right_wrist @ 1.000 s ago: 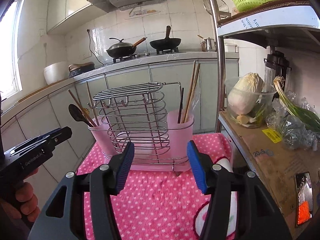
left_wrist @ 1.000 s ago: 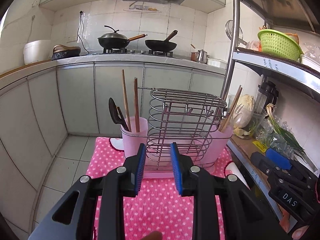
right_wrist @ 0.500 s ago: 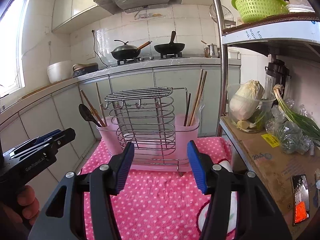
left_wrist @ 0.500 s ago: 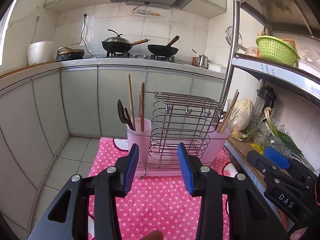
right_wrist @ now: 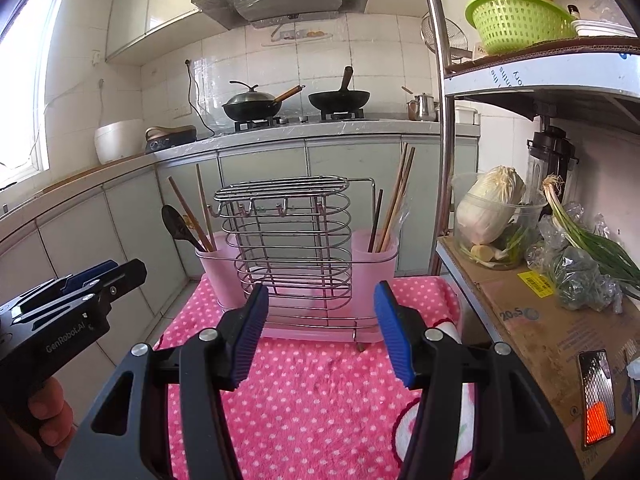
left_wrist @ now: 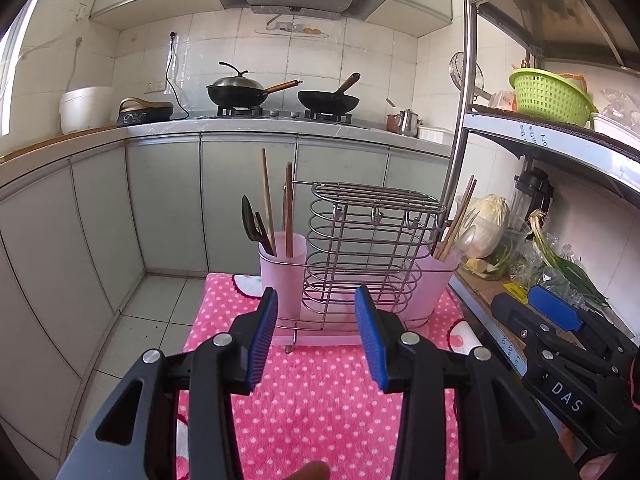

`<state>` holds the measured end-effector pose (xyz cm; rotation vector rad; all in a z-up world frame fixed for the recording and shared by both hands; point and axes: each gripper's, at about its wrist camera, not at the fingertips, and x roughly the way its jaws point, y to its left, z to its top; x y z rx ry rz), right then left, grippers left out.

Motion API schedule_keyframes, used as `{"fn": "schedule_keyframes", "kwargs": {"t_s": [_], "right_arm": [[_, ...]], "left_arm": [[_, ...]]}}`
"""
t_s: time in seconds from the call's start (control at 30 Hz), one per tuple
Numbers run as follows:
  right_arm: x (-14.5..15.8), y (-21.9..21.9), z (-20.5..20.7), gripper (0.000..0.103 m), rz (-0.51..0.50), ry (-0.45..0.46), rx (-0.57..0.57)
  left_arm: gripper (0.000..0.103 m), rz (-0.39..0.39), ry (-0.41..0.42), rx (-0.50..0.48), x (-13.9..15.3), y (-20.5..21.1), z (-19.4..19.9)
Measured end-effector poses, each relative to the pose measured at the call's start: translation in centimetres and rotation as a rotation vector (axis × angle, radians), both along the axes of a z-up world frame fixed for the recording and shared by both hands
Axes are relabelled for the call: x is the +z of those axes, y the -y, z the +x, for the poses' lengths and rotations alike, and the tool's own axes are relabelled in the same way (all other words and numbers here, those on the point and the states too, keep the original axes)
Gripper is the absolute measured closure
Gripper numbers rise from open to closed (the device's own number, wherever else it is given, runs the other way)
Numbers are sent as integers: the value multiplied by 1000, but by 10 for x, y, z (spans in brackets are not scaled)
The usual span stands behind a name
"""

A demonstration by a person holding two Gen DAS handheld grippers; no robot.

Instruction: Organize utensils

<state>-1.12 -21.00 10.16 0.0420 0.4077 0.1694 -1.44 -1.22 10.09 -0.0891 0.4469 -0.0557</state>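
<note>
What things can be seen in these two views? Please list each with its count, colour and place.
utensil rack: one, silver wire, on the cloth
cups: two, pale pink, at the rack's two ends
chopsticks: several, brown, standing in both cups
spoon: one, black, in the cup at picture-left
cloth: one, pink with white dots, under the rack
woks: two, black, on the stove
basket: one, green, on the upper shelf
cabbage: one, whitish, in a clear tub on the lower shelf
left gripper: black with blue pads, open, empty
right gripper: black with blue pads, open, empty
</note>
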Motion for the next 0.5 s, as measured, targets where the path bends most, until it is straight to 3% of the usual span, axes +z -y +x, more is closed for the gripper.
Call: {"fn": "schedule_keyframes", "kwargs": {"t_s": [0.5], "right_arm": [[-4,3,1,47,0,2,-20]], "left_arm": [[64,33,10,16,-4,9,-3]]}}
